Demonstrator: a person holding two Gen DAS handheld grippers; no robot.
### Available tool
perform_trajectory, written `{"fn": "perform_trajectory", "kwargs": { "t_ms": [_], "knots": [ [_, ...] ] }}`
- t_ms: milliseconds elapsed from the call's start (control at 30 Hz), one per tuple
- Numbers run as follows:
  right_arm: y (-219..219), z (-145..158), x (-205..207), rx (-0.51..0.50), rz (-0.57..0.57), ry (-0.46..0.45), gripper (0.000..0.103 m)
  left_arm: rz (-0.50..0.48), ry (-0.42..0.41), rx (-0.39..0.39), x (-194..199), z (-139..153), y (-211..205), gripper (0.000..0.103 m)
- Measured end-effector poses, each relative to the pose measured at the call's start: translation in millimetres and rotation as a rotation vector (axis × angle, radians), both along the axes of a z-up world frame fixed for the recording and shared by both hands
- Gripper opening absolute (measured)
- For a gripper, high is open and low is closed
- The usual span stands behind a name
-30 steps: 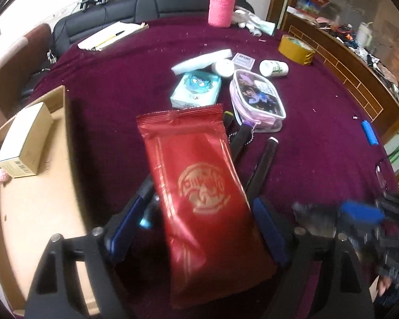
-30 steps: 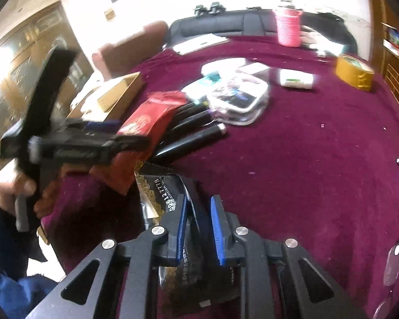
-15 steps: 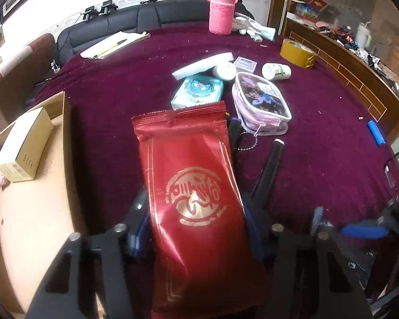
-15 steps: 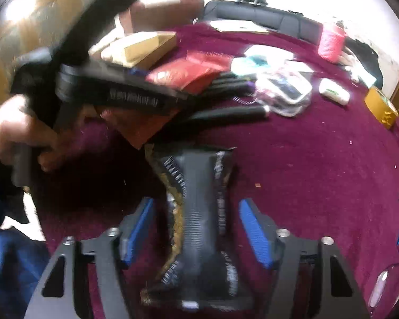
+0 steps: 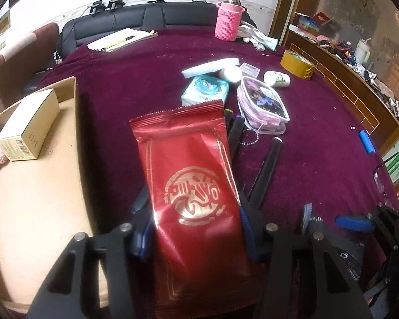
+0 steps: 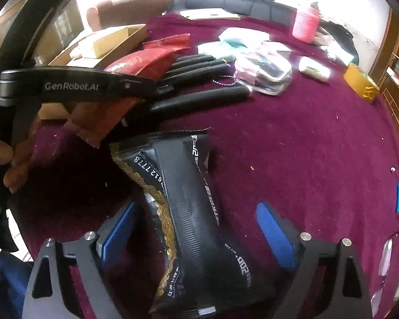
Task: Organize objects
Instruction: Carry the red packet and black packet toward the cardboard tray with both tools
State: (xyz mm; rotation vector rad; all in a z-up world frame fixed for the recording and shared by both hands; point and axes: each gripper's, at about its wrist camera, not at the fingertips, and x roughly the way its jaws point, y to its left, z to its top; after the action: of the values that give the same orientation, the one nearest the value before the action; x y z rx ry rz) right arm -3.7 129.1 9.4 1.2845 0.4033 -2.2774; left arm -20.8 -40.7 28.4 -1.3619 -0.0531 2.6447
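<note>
A glossy red foil packet (image 5: 191, 186) with crimped ends is clamped in the left gripper (image 5: 192, 235) above the burgundy velvet tabletop (image 5: 319, 143). A crinkled black pouch (image 6: 188, 212), its near end cut off, lies untouched between the right gripper's (image 6: 196, 228) opening jaws.

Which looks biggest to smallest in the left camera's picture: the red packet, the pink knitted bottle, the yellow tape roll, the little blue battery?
1. red packet, largest, though it is nearest the camera
2. pink knitted bottle
3. yellow tape roll, slightly smaller, but both are far off, so unsure
4. blue battery, smallest
</note>
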Motion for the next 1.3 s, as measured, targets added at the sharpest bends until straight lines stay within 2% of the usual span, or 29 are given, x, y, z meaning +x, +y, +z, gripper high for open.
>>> {"fn": "perform_trajectory", "kwargs": {
  "t_ms": [133, 200, 267, 367, 433, 467, 500, 633, 800, 1067, 1300],
  "knots": [
    [1.0, 1.0, 0.2, -0.007, -0.026, -0.004, 0.094, -0.002, 0.004, -0.001, 0.4, -0.5, -0.2, 0.053],
    [1.8, 2.4, 1.2, -0.012, -0.047, 0.008, 0.088, -0.004, 0.005, -0.003, 0.3, -0.6, 0.3, 0.053],
    [1.8, 2.1, 2.4, -0.021, -0.062, 0.02, 0.088, -0.007, 0.008, -0.006, 0.7, -0.9, 0.7, 0.053],
    [-2.8, 3.2, 1.9, -0.001, -0.05, 0.017, 0.087, -0.01, 0.012, -0.014, 1.6, -1.3, 1.6, 0.053],
    [-5.9, 7.2, 2.9, 0.001, -0.028, 0.012, 0.07, -0.008, 0.013, -0.016, 1.7, -1.4, 1.8, 0.053],
    [-8.6, 9.4, 4.9, 0.012, -0.017, 0.021, 0.05, -0.008, 0.014, -0.018, 2.1, -1.4, 1.8, 0.053],
    [-12.9, 11.3, 8.1, 0.036, -0.004, 0.029, 0.048, -0.009, 0.016, -0.021, 2.5, -1.4, 2.3, 0.053],
    [-13.7, 19.6, 14.9, -0.003, 0.008, 0.037, 0.045, -0.005, 0.024, -0.003, 5.4, -1.1, -0.2, 0.049],
    [-2.5, 34.6, 9.7, -0.06, -0.045, 0.059, 0.045, 0.014, 0.019, 0.075, 10.4, 3.3, -10.9, 0.049],
    [-1.7, 40.6, -1.2, -0.128, -0.074, 0.028, 0.045, 0.035, 0.077, 0.143, 24.6, 25.8, -25.7, 0.049],
    [-19.6, 57.6, -13.3, -0.209, -0.075, -0.01, 0.046, 0.08, 0.137, 0.167, 43.1, 48.5, -54.5, 0.049]
  ]
}}
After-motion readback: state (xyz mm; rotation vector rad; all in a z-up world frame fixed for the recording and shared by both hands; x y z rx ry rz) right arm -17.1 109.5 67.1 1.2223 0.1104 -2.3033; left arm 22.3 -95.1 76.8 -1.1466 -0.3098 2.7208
